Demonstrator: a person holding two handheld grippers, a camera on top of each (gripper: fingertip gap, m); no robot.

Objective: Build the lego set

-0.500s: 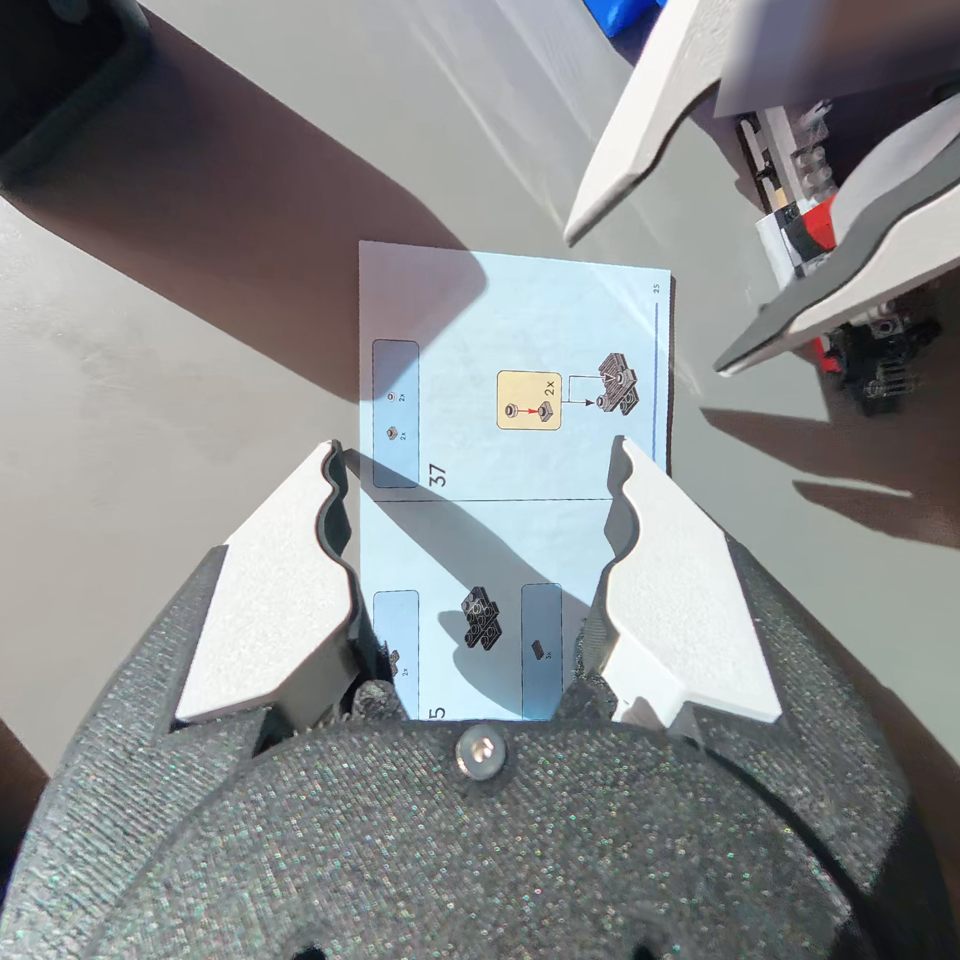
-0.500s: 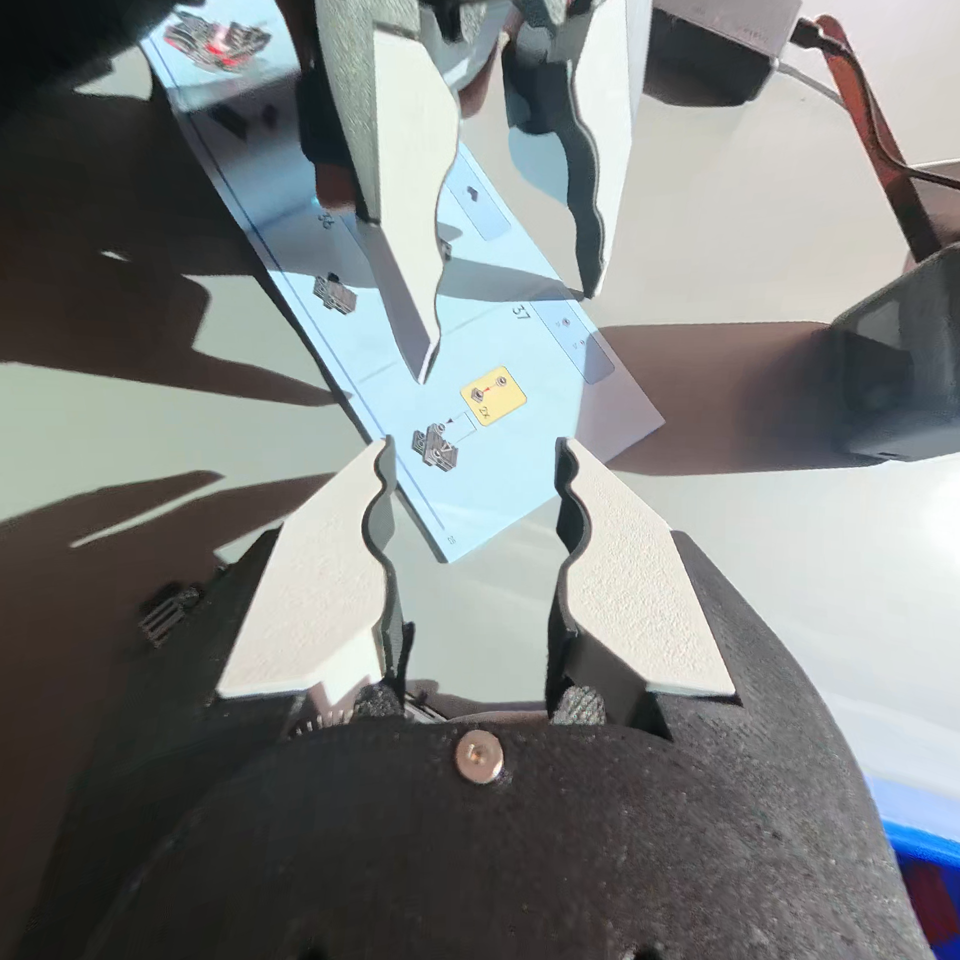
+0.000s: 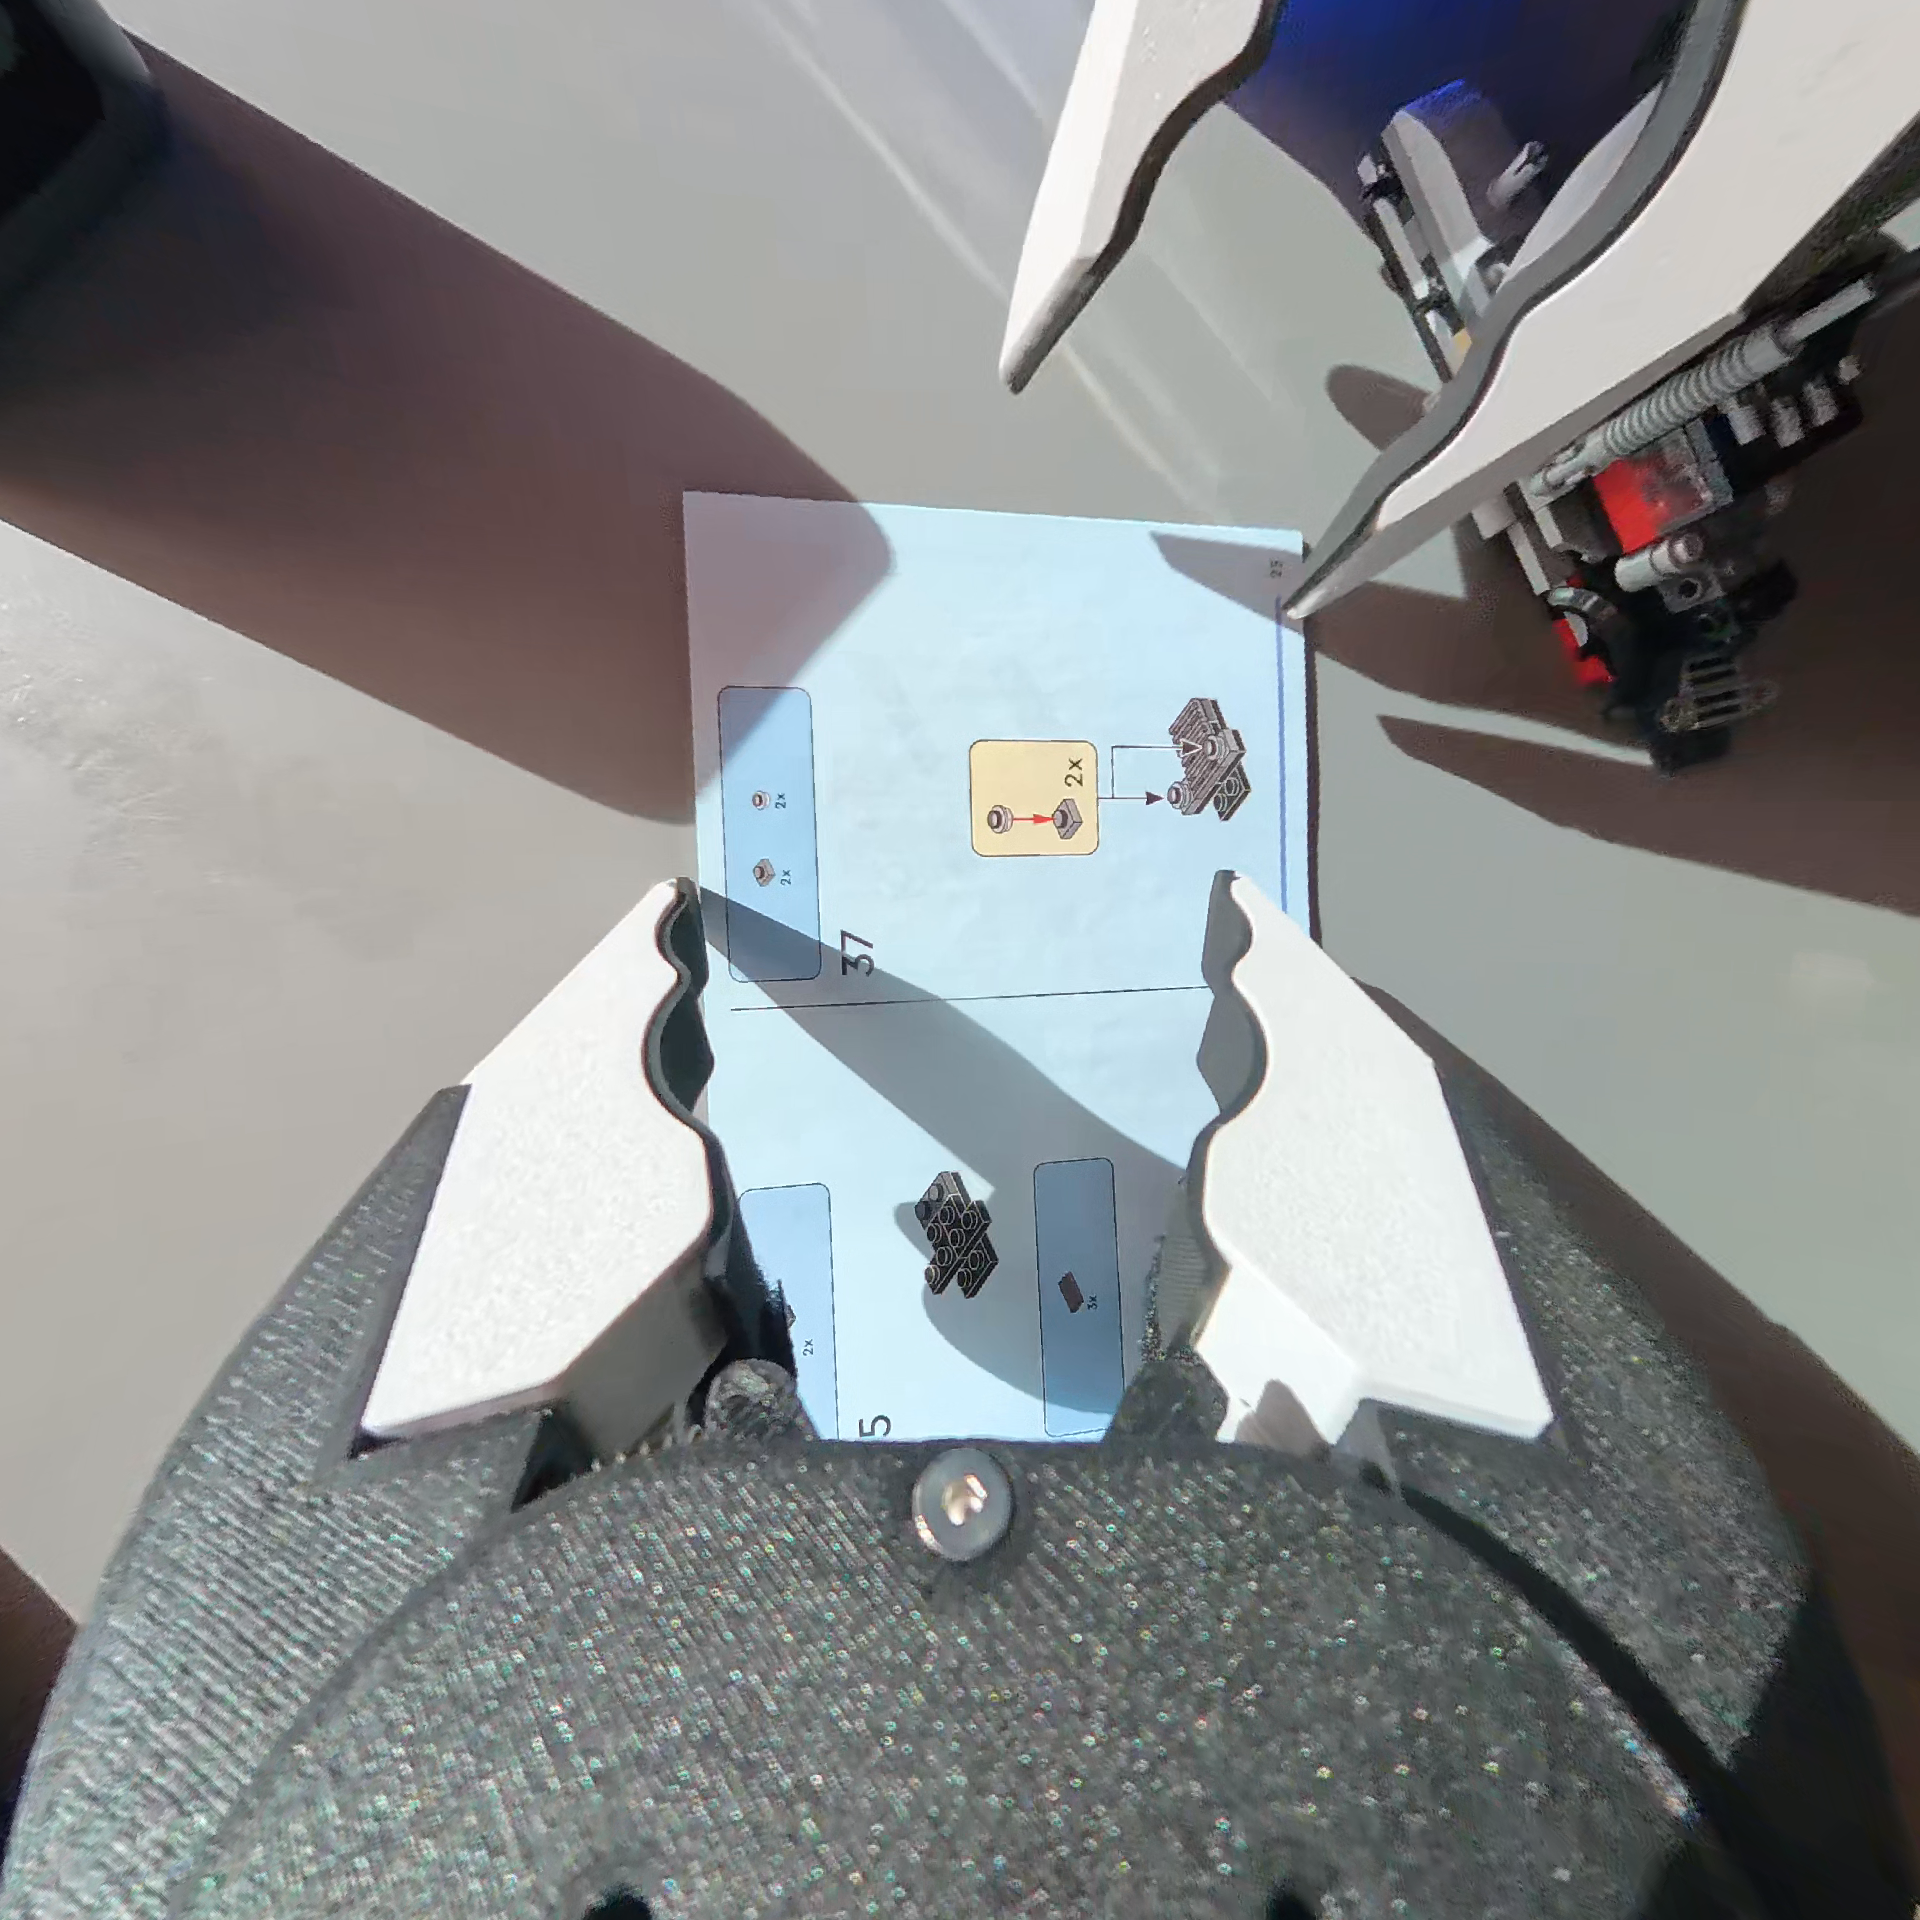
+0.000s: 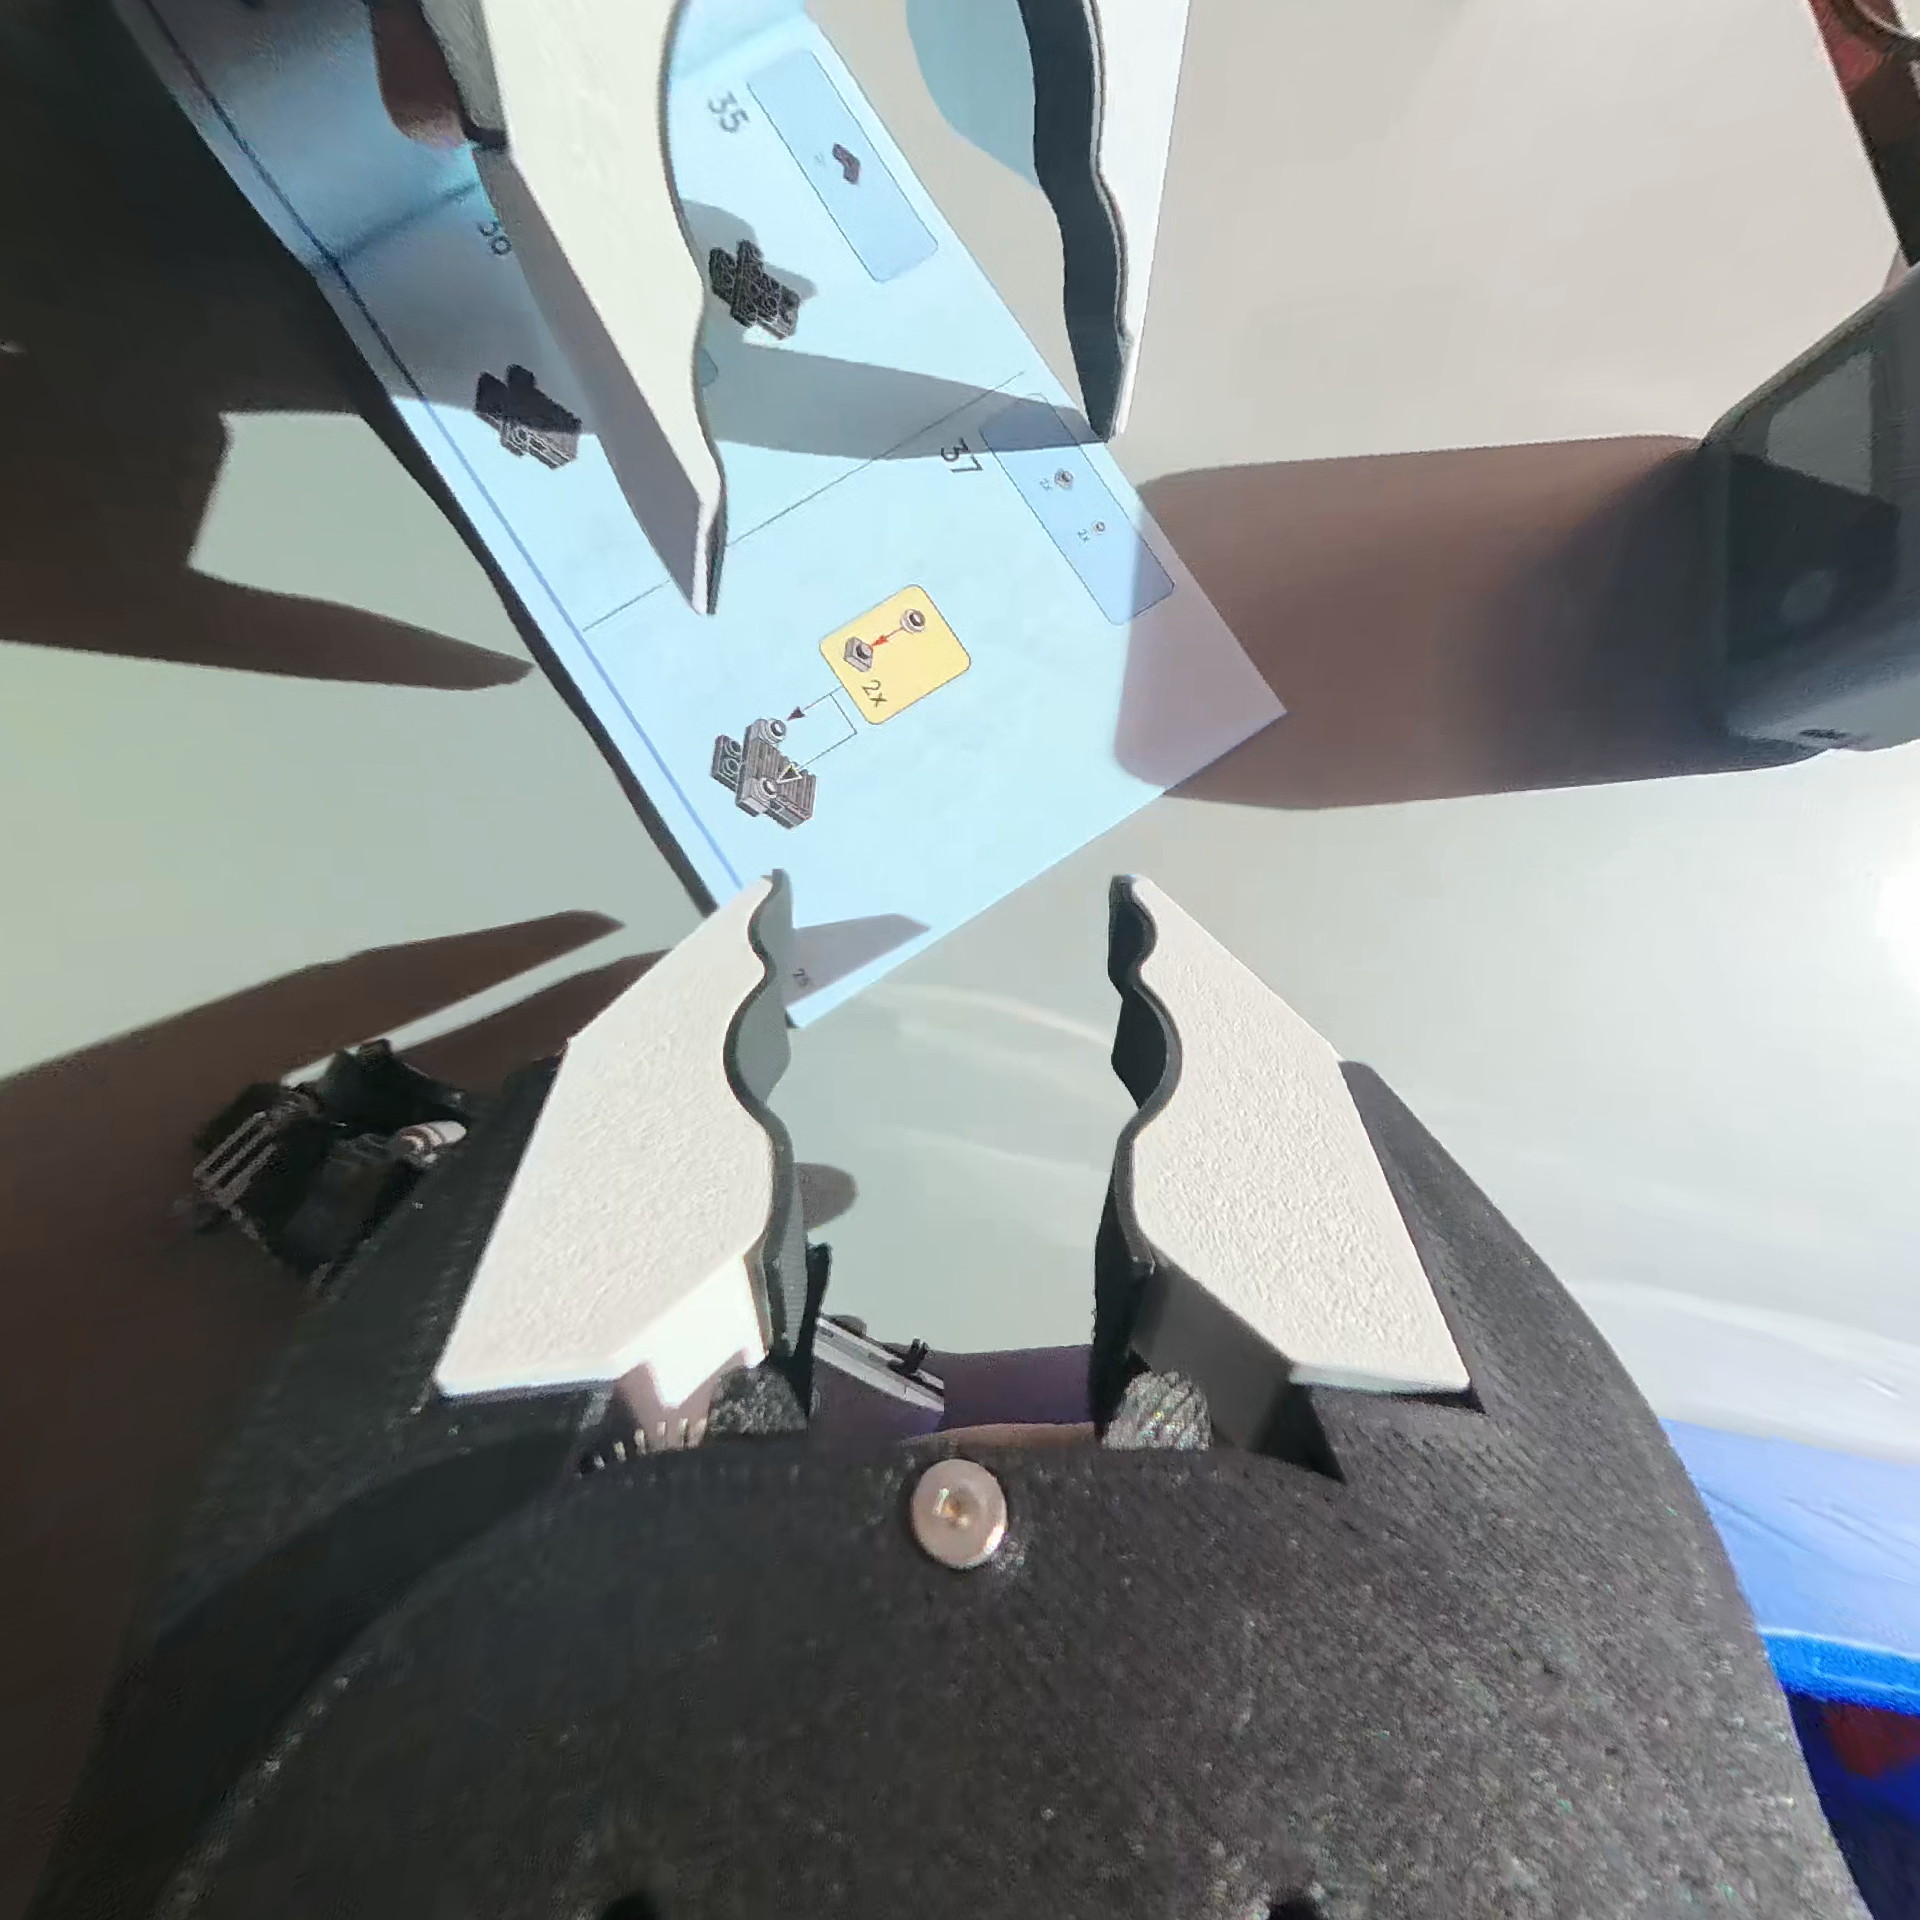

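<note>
Two grippers, left gripper (image 3: 951, 883) and right gripper (image 4: 945, 883), jaws apart, empty, instruction sheet (image 3: 997, 644) lengthwise between left jaws

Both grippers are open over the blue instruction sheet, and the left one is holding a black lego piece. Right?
Not quite. Both the left gripper and the right gripper are open over the instruction sheet, but the left holds nothing; the left wrist view shows only paper between its fingers.

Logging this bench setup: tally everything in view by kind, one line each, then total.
Grippers: 2, left gripper and right gripper
Instruction sheet: 1
Partly built lego model: 1
Blue bin: 1
Dark box: 1
Total: 6
</note>
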